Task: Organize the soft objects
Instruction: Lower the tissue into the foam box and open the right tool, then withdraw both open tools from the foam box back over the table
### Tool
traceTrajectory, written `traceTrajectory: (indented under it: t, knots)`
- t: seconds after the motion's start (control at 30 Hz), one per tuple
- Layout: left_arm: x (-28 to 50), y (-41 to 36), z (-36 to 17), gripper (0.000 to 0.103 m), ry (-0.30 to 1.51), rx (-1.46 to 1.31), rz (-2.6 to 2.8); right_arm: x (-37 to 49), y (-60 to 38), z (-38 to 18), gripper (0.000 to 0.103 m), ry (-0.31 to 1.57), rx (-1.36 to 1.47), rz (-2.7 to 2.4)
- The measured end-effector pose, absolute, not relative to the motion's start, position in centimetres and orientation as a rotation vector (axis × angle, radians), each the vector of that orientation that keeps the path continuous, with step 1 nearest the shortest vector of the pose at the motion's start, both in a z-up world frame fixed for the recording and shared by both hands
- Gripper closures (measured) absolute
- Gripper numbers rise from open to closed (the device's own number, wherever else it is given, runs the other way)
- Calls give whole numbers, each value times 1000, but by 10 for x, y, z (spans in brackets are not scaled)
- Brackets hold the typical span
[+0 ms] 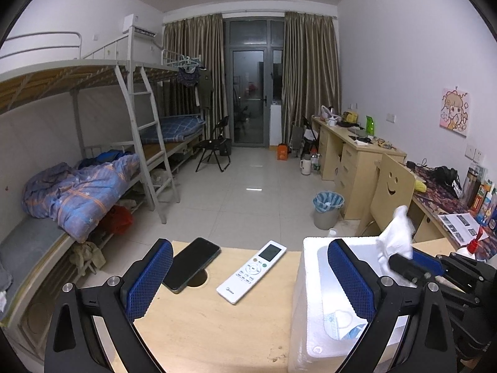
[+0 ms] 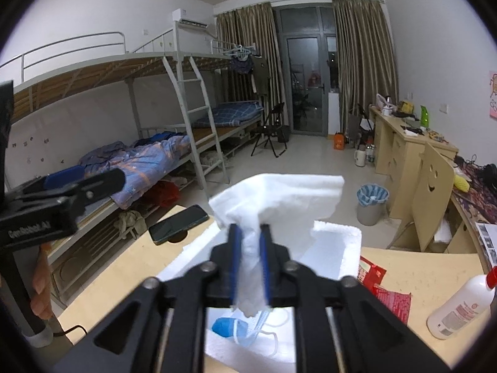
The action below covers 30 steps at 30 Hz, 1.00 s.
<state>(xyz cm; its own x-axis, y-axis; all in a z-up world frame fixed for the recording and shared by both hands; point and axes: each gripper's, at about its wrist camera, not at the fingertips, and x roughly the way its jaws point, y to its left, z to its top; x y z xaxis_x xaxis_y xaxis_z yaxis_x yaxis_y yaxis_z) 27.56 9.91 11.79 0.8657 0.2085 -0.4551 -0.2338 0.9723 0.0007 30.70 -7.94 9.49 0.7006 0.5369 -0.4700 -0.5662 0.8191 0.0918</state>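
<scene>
Hovering over the foam box (image 2: 338, 242), the right gripper (image 2: 248, 248) is pinching a white tissue (image 2: 279, 192) for dropping beside the mask (image 2: 248, 329); the left gripper (image 1: 248, 267) is waiting, jaws wide and empty.

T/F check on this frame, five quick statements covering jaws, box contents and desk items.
1. The right gripper has a white tissue between its jaws. True.
2. The left gripper is shut on the phone. False: its jaws stand wide open, and the phone lies flat on the desk.
3. A blue face mask lies in the white foam box. True.
4. The remote is inside the box. False: it lies on the desk beside it.
5. The white bottle stands upright. False: it lies tilted.
</scene>
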Motion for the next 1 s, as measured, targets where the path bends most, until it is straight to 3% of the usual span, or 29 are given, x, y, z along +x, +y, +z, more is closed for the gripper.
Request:
traceTrajectory:
  t: [0.07,0.13,0.23,0.33,1.0]
  knots:
    - [276,97,117,3,469,-56,233,305,-78,94,57,504,-58,622]
    - [276,99,118,3,470,-55,232,303,-79,94,49,495,-58,615]
    - [275,99,118,3,470,-57,231,301,-78,94,28,490,-58,607]
    - [275,99,120,3,468,-55,228,300,-78,96,18,483,-70,592]
    - [244,91,130,3,453,-36,210,275,-92,119,15,433,-64,583]
